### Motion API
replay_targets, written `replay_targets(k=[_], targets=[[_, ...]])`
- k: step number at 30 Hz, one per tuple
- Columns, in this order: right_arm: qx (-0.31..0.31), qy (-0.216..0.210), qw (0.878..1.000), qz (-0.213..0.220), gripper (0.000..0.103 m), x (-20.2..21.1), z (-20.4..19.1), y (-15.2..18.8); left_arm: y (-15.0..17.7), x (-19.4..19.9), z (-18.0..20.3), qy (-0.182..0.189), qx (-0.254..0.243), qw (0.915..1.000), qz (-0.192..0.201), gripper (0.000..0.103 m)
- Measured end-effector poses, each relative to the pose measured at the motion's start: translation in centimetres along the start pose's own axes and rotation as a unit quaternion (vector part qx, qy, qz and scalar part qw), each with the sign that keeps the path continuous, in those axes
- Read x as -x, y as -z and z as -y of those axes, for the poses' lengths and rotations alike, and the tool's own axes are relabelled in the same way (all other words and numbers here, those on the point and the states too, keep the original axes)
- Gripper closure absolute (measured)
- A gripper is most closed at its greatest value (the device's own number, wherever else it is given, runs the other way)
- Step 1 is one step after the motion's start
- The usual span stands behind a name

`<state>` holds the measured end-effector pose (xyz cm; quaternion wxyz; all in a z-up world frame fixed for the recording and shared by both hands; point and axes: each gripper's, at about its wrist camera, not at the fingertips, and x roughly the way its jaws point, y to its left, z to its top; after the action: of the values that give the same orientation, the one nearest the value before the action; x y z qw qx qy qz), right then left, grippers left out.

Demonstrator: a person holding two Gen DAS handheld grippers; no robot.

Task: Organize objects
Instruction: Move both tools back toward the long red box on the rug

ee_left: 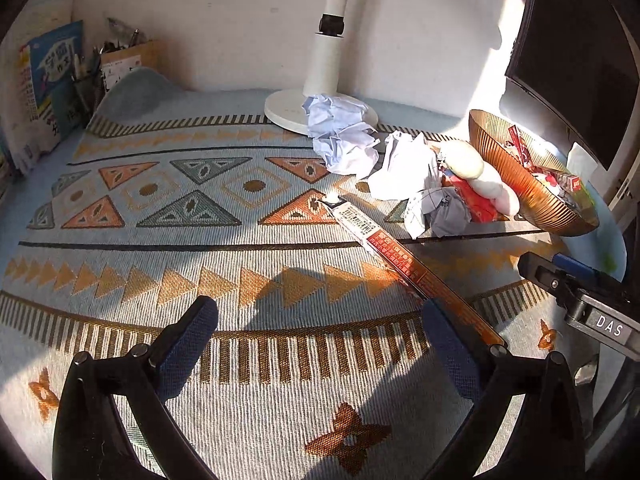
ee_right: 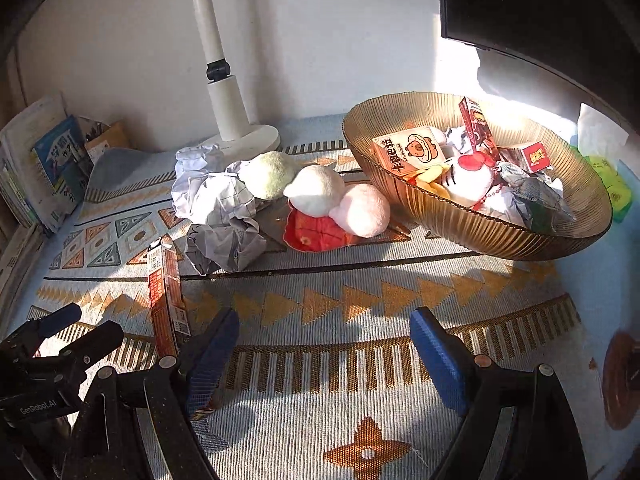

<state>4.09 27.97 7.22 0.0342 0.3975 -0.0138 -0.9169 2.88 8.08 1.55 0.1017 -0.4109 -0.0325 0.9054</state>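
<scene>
On the patterned mat we see bare weave ahead of both tools, while clutter crowds the far side by the lamp base. Our left gripper and right gripper both stand spread, nothing between the pads. The long carton lies flat, its long axis running from near the left gripper's right finger toward the crumpled paper. Only the right view looks into the ribbed bowl, showing packets and a plush.
</scene>
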Motion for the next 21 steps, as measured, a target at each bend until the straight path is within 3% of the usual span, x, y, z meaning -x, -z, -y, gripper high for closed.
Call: replay_targets(k=[6,21], targets=[[0.019,0.006,1.0,0.003,0.017,0.1,-0.7,0.2,0.3,-0.8,0.7,-0.026,-0.013,0.9993,-0.022,0.001],[0.022,-0.007,1.0,-0.005,0.015,0.0,-0.9,0.3,0.2,-1.1,1.2,-0.013,-0.031,0.9985,-0.043,0.001]])
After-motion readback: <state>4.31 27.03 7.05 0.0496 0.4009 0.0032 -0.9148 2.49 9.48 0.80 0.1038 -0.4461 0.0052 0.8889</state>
